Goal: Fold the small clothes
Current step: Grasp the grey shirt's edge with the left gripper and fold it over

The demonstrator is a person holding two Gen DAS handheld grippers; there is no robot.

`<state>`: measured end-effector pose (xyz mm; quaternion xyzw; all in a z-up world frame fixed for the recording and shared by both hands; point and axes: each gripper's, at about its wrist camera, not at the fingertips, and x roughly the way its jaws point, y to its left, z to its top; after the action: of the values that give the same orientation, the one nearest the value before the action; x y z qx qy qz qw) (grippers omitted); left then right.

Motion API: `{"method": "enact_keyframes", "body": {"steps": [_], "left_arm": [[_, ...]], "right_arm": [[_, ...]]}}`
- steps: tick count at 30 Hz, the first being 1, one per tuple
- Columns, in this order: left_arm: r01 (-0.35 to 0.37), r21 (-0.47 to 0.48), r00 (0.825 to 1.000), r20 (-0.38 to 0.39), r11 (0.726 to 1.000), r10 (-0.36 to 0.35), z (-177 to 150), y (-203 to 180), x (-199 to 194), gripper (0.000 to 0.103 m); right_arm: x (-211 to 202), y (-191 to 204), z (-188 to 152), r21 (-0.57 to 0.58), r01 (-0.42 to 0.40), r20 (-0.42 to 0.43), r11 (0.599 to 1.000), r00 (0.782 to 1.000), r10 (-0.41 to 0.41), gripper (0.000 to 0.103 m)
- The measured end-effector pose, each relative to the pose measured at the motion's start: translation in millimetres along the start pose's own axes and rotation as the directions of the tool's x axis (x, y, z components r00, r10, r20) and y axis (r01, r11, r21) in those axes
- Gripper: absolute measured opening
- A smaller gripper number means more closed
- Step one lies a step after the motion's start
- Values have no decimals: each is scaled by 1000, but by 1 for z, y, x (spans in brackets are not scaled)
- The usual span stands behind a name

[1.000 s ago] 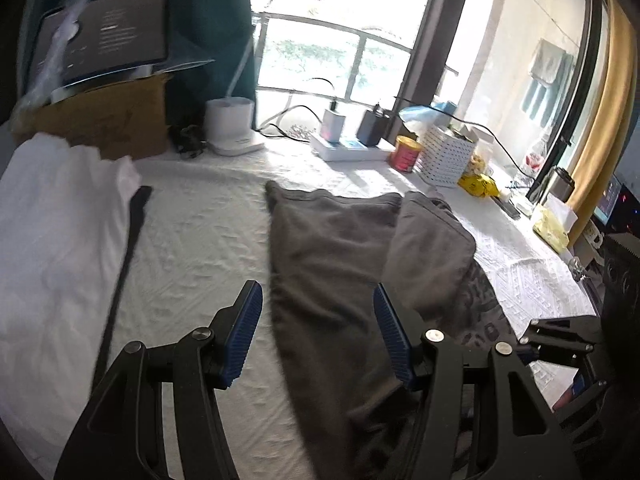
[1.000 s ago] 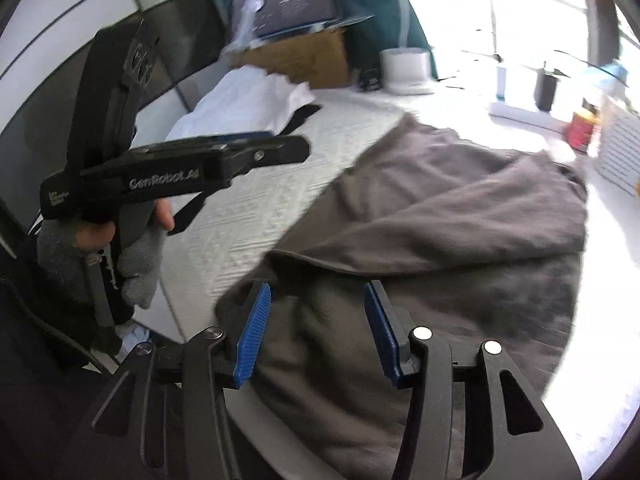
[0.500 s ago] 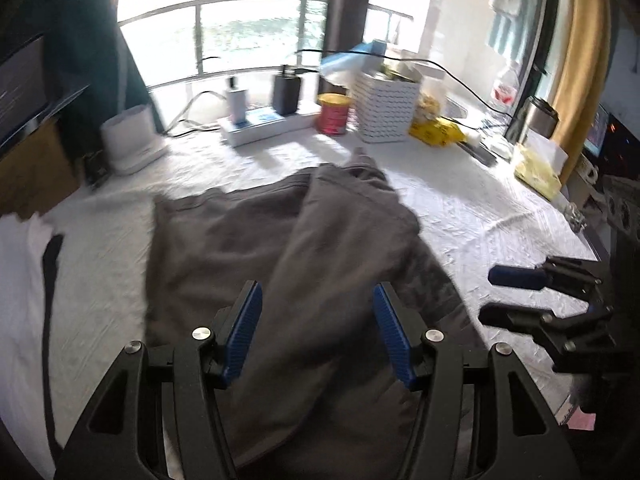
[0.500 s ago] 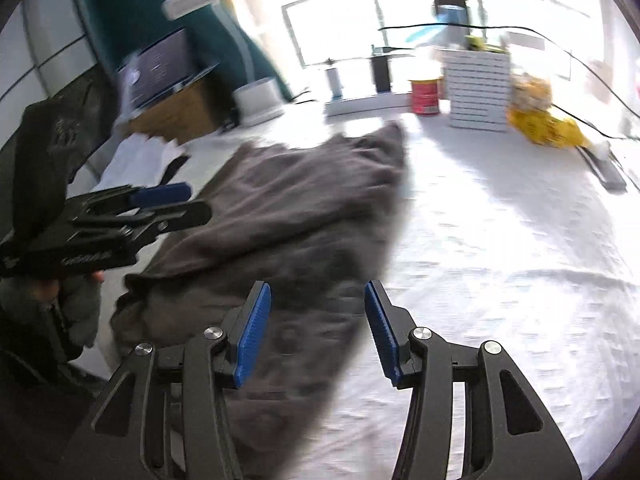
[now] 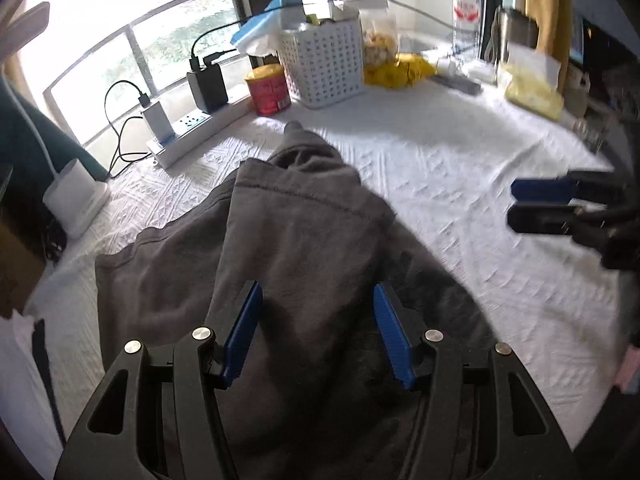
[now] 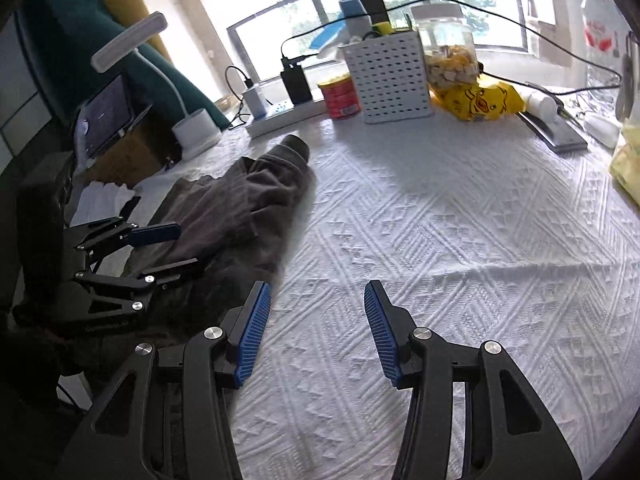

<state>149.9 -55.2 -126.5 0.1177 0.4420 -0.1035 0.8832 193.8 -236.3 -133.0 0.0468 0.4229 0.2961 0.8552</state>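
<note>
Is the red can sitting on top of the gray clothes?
No, the red can stands on the white cloth next to the white basket, well apart from the gray clothes.

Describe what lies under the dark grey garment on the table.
The dark grey fabric garment lies on a white textured tablecloth, which shows all around it. Whatever sits beneath the folded cloth itself is covered and cannot be seen.

A dark grey garment [image 5: 288, 248] lies on a white cloth [image 6: 460, 240] embossed with diamond patterns. Both grippers' pads [image 6: 252, 328] are blue; far off stands a red tin [image 6: 340, 96].
</note>
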Motion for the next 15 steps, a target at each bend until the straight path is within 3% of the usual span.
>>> {"method": "enact_keyframes", "body": {"steps": [1, 2, 3, 4, 5, 6, 15], "left_arm": [[13, 3, 1000, 5, 1000, -13, -1, 3, 0, 52], [28, -1, 1000, 8, 1000, -28, -2, 5, 0, 34], [39, -4, 999, 3, 999, -39, -2, 8, 1, 24], [41, -4, 999, 1, 999, -41, -3, 10, 2, 20], [41, -5, 999, 10, 999, -41, -4, 13, 1, 8], [45, -11, 999, 19, 999, -45, -4, 17, 0, 3], [-13, -181, 992, 122, 983, 35, -12, 88, -24, 2]], "right_arm": [[3, -1, 2, 3, 1, -5, 1000, 1000, -1, 52], [6, -1, 2, 5, 2, -10, 1000, 1000, -2, 52], [8, -1, 3, 6, 2, -15, 1000, 1000, -2, 52], [11, 0, 4, 6, 3, -20, 1000, 1000, -3, 52], [14, 1, 5, 4, 4, -24, 1000, 1000, -4, 52], [17, 3, 7, 0, 3, -29, 1000, 1000, -3, 52], [41, 27, 28, -45, 0, -57, 999, 998, -2, 52]]}}
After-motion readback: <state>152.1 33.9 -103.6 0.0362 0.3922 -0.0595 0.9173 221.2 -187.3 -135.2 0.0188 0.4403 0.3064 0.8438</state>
